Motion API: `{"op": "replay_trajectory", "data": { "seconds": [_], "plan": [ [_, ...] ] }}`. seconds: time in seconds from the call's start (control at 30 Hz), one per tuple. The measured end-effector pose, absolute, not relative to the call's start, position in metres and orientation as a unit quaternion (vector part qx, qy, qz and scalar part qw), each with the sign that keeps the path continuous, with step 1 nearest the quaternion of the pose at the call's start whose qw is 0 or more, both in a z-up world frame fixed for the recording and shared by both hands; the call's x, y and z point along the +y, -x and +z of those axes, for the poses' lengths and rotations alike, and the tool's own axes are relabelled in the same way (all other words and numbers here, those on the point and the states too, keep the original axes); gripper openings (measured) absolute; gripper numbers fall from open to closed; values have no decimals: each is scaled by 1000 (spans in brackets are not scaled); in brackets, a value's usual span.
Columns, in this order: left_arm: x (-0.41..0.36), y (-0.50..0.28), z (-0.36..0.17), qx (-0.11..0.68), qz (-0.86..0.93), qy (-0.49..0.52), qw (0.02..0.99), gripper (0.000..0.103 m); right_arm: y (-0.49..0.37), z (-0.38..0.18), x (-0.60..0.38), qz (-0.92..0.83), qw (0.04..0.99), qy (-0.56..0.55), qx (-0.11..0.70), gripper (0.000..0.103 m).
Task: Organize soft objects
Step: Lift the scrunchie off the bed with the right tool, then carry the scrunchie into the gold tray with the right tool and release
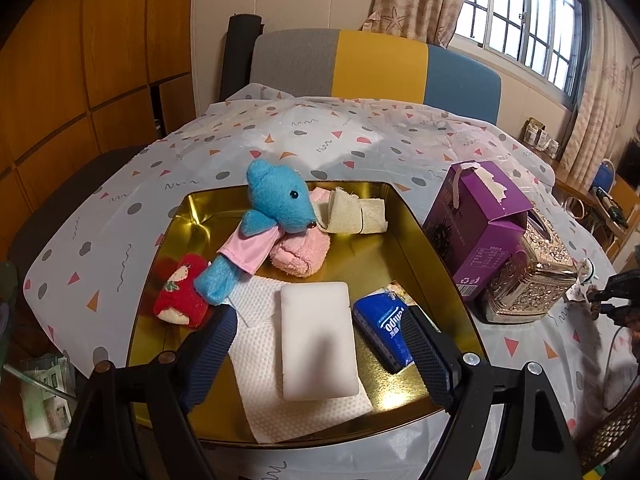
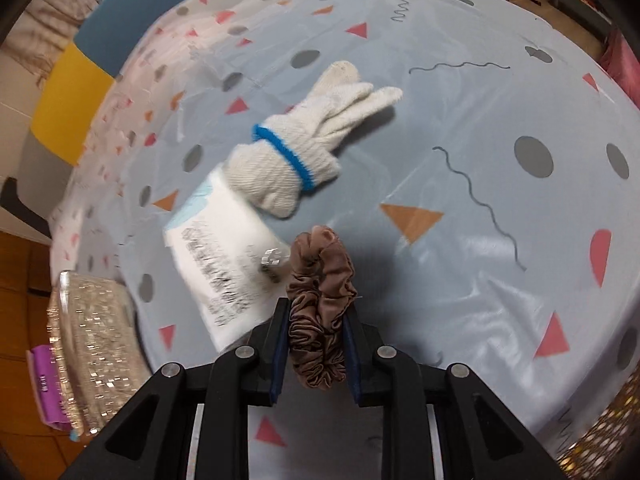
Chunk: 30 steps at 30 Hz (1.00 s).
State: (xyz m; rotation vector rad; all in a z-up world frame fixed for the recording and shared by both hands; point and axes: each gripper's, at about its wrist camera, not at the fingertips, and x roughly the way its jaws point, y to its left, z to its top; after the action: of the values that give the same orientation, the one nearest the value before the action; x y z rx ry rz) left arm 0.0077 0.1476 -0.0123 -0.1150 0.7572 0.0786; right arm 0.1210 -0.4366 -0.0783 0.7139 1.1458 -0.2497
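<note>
My left gripper is open and empty over the near part of a gold tray. The tray holds a blue plush bear, a red plush, a pink rolled towel, a cream cloth, a white sponge on a white paper towel, and a blue tissue pack. My right gripper is shut on a brown scrunchie above the table. A rolled white glove with a blue cuff lies beyond it, partly on a white packet.
A purple box and an ornate metallic tissue box stand right of the tray; both also show at the left of the right wrist view, the metallic box. A patterned cloth covers the table. A chair stands behind.
</note>
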Motion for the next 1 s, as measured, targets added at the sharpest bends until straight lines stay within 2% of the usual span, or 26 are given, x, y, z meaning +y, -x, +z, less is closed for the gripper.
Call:
{"op": "replay_trajectory", "data": {
  "seconds": [0.17,0.33,0.73,1.0],
  "plan": [
    [150,-9,-15,372,37,63,925,84,-111,-64,-421,-99,791,-328,507,23],
    [152,-10,-18,374,34,70,924,84,-117,-37,-392,-13,822,-313,475,23],
    [164,-9,-19,372,46,80,924,84,-190,45,-288,96,873,-187,440,23],
    [173,-8,-19,371,58,82,923,85,-213,77,-190,180,882,-117,420,23]
  ]
}}
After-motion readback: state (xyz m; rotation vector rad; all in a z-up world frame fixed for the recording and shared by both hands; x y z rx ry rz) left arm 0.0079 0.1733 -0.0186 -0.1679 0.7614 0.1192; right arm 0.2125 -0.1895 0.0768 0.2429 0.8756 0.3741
